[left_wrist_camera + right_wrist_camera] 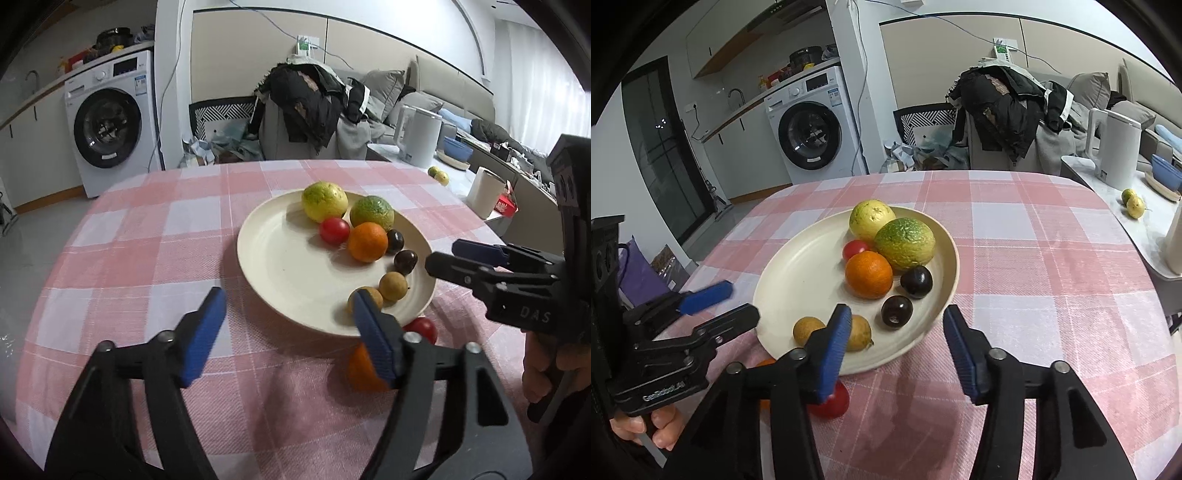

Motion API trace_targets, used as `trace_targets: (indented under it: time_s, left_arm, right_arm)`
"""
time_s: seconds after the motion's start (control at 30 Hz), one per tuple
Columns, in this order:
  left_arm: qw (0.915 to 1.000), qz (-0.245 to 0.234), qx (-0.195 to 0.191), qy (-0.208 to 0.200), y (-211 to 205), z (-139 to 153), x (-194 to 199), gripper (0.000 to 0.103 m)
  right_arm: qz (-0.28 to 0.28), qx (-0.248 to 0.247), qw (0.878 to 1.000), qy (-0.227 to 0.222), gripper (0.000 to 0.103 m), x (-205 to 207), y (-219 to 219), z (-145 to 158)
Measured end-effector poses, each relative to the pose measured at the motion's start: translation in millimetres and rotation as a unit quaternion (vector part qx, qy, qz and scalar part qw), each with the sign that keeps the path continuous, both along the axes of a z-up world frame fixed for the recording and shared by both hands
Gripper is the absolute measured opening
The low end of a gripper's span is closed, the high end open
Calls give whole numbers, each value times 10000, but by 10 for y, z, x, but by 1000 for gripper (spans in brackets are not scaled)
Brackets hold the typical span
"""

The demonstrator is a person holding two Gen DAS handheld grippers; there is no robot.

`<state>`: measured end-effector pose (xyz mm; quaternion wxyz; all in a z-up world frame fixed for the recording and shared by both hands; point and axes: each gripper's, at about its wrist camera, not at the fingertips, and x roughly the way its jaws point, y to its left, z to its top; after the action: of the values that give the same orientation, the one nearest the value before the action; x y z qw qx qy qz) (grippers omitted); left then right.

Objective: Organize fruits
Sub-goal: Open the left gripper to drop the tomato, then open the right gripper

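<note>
Left gripper: jaws spread wide, nothing between them, blue pads bare; it hangs over the checked cloth at the near rim of the plate, touching neither. Its right finger stands in front of a loose orange on the cloth and overlaps one brown fruit in this view; contact with either cannot be confirmed. Right gripper: jaws likewise spread wide and empty, positioned above the plate's near edge. Its left finger covers part of a brown fruit and part of a loose tomato on the cloth; whether it touches them cannot be told. Seen from the left wrist, the right gripper reaches in from the right with its tips just beside the plate rim. Plate contents: a yellow fruit and a green fruit at the far side, a tomato and an orange before them, two dark plums along the right side, two brown fruits at the near rim. Off the plate: the loose orange and loose tomato lie on the cloth just outside the near rim, close together. Two more small fruits sit on a side counter, well apart from the plate.
</note>
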<state>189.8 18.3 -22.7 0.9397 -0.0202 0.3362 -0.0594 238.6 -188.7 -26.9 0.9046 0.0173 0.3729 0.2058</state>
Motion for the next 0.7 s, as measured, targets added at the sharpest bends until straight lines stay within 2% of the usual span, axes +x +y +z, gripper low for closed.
trace_targets:
  time_s: [0.07,0.13,0.2,0.33,0.43,0.53,0.7]
  left_arm:
    - [10000,35,-22,-75,27,40,-65,83]
    - [9999,60,-55,-107,46,57,-122,83]
    - [9999,46,-102,-80,62,51,-169,84]
    - [9998,48,-190,54,75,11,-230,87]
    - [9998,31,-172,117,56,0,-267,90]
    - [9999,38,-142,66,34,7,-333,102]
    - [10000,19,-68,-21,2,16,-452,102]
  right_arm:
    - [32,39,10000,-33,73,-44,-3,28]
    - [75,45,9999,-90,88,-86,-14,51]
    - [81,-37,9999,-147,89,-141,-7,70]
    - [213,-57,9997,-111,99,-206,22,66]
    - [277,-115,9995,-119,100,-245,57,65]
    - [335,-202,9990,-223,101,-318,86,81]
    - [276,-179,9989,-328,102,-430,32,125]
